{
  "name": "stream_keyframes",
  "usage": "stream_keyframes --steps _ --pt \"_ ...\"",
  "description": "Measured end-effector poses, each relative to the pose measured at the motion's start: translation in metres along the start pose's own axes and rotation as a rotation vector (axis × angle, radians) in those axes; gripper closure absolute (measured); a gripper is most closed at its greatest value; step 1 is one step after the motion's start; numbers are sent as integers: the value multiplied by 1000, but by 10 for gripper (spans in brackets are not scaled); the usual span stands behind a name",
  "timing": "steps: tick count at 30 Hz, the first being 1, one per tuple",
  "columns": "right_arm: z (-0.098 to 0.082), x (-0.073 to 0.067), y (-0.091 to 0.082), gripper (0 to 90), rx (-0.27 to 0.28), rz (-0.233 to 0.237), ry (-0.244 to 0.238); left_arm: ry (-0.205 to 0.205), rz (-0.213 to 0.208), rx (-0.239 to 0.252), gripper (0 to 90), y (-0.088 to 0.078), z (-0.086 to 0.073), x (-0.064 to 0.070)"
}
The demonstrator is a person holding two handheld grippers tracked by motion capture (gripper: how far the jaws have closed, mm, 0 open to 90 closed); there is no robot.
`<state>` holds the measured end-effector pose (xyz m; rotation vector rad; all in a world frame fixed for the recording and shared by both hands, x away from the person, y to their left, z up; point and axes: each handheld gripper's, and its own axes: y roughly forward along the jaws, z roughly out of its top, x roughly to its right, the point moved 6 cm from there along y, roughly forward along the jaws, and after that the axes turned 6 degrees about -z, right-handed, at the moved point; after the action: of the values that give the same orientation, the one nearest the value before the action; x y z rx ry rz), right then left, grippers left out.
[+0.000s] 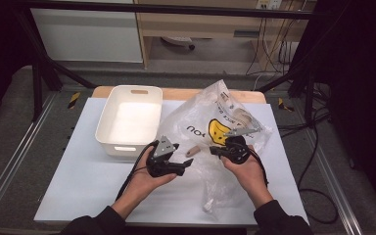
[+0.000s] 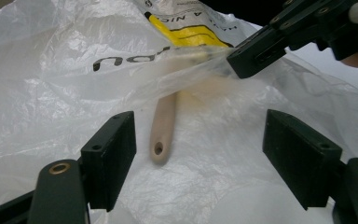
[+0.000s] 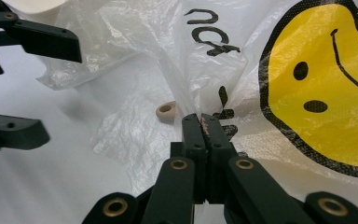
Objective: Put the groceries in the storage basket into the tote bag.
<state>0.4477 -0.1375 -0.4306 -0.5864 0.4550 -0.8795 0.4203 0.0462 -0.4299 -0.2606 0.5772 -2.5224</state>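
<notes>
At table centre, between the two hands: wooden handle poking out of the mouth of the plastic bag, holed end outermost, the rest running on under the film. Seen from above, long axis from about 8 o'clock at the holed end to 2 o'clock inside the bag. Hidden by crumpled plastic further in, so cannot tell what sort of tool.

Right gripper: jaws pressed flat together on a pinch of the bag's edge, lifting the film off the handle and holding the mouth open. Occupied, then, and no candidate for the pick.

Left gripper: jaws spread wide, nothing between the pads, aimed into the opening. From its own camera, handle ahead at roughly 11 o'clock of the gap's middle, nearer the left-hand jaw than the other, pointing almost straight away toward 12 o'clock with the holed end closest. In the high view, just beyond the fingertips at about 1 o'clock, near but not touching.

Judged from this: left hand the nearer and the free one. Needs a small shift toward 11 o'clock to centre the gap, then a short advance so that the pads close across the handle's width rather than along it. Likely risk: catching loose film together with the wood.

White bin at 10 o'clock from the left hand, well apart.
</notes>
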Motion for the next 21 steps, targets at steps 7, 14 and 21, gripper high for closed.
stream_keyframes --steps 7,14,21 --pt "-6 -2 5 900 -9 4 1 -9 3 15 252 -11 1 1" --pt "-13 -4 9 900 -29 1 0 -16 17 40 250 -21 4 -1" --pt "-16 -7 12 900 -37 0 -6 -25 39 56 248 -31 6 -6"
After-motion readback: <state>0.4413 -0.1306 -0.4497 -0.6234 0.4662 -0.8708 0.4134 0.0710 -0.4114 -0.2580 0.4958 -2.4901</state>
